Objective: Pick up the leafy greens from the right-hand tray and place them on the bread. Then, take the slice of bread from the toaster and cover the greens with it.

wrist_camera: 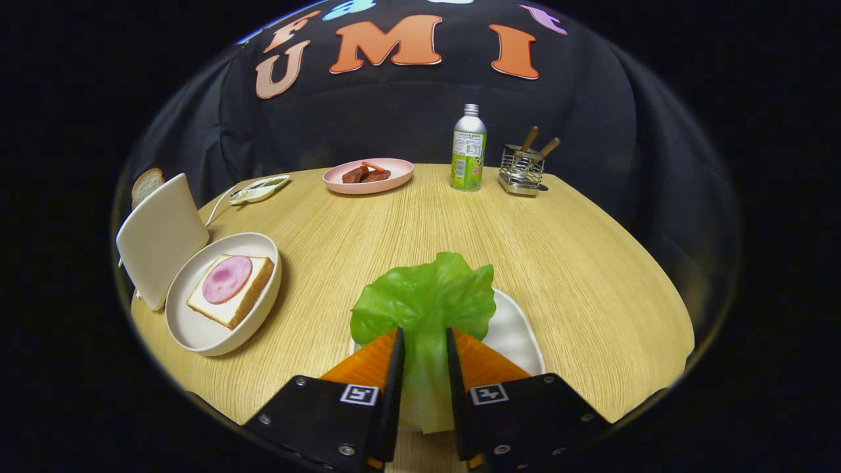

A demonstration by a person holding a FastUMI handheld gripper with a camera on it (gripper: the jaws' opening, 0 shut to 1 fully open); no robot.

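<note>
So we've got the hand-held gripper (424,341) clamped on the greens (424,302), both fingers pressing the stalk, right over the tray (519,328). Off to the left, the bread (230,289) sits in a bowl (197,335) beside the toaster (161,236).

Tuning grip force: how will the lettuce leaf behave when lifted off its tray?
Likely floppy: the lettuce leaf is thin and ruffled, so its free edge may droop. Probably very light. The claw is pinching its pale stem, which looks smooth and may slip.
</note>
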